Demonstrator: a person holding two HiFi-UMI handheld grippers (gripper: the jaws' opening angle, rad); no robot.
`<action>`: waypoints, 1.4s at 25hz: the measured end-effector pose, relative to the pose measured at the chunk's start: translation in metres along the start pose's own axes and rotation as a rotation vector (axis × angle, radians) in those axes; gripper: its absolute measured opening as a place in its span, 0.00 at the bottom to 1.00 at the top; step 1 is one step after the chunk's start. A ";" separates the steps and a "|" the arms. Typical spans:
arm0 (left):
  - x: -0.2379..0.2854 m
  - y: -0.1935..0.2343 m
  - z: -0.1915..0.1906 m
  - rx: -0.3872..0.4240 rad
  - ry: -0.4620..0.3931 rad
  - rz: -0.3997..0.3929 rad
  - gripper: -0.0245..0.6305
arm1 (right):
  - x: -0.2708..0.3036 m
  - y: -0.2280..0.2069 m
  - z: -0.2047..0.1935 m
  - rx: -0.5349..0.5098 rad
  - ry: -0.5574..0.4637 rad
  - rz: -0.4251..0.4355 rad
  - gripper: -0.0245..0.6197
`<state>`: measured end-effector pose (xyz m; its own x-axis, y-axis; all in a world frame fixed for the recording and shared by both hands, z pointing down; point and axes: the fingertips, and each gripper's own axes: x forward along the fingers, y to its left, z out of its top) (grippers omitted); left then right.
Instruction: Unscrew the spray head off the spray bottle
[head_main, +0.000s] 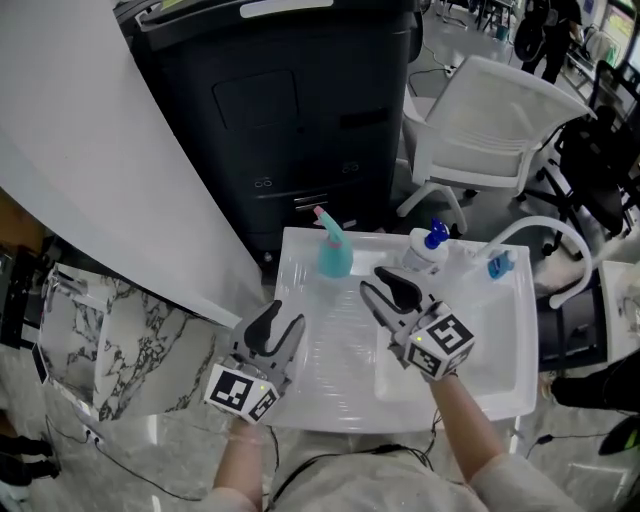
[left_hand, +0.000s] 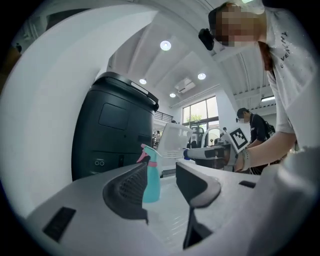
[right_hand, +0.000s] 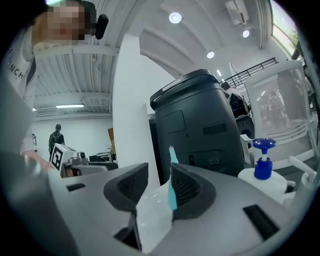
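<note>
The spray bottle (head_main: 335, 255) is seen upright at the far edge of the desk (head_main: 330, 385), with its spray head (head_main: 326, 222) still screwed on and nothing touching it. The approach is judged to be the step in hand, since no grip has been taken. For the next move, the body would have to be clamped by one tool, and the collar under the head caught by the other and turned, without the bottle being tipped.

Nearer than the bottle and to its left, the left tool (head_main: 283, 322) is held low over the desk, jaws apart and nothing between the pads. The right tool (head_main: 374, 282) is held just right of the bottle and slightly nearer, aimed towards it, its jaws likewise apart and empty. The left forearm (head_main: 240, 465) and right forearm (head_main: 470, 425) are reached in from the near edge.

A pump bottle (head_main: 428, 250) is stood just right of the spray bottle, and a black bin (head_main: 280, 120) is set behind it.
</note>
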<state>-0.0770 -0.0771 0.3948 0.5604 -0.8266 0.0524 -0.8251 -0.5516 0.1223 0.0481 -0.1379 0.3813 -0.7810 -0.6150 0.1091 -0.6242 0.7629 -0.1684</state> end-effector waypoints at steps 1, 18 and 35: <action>0.007 0.000 -0.003 0.009 0.021 -0.014 0.31 | 0.006 -0.002 0.001 0.005 0.003 0.001 0.28; 0.155 0.029 -0.078 0.176 0.344 -0.055 0.64 | 0.097 -0.038 -0.009 0.032 0.158 -0.027 0.38; 0.181 0.032 -0.098 0.288 0.337 -0.092 0.59 | 0.107 -0.027 -0.018 -0.119 0.217 0.054 0.21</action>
<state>0.0048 -0.2336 0.5055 0.5852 -0.7163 0.3800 -0.7304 -0.6692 -0.1368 -0.0193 -0.2210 0.4148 -0.7916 -0.5249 0.3128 -0.5690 0.8198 -0.0643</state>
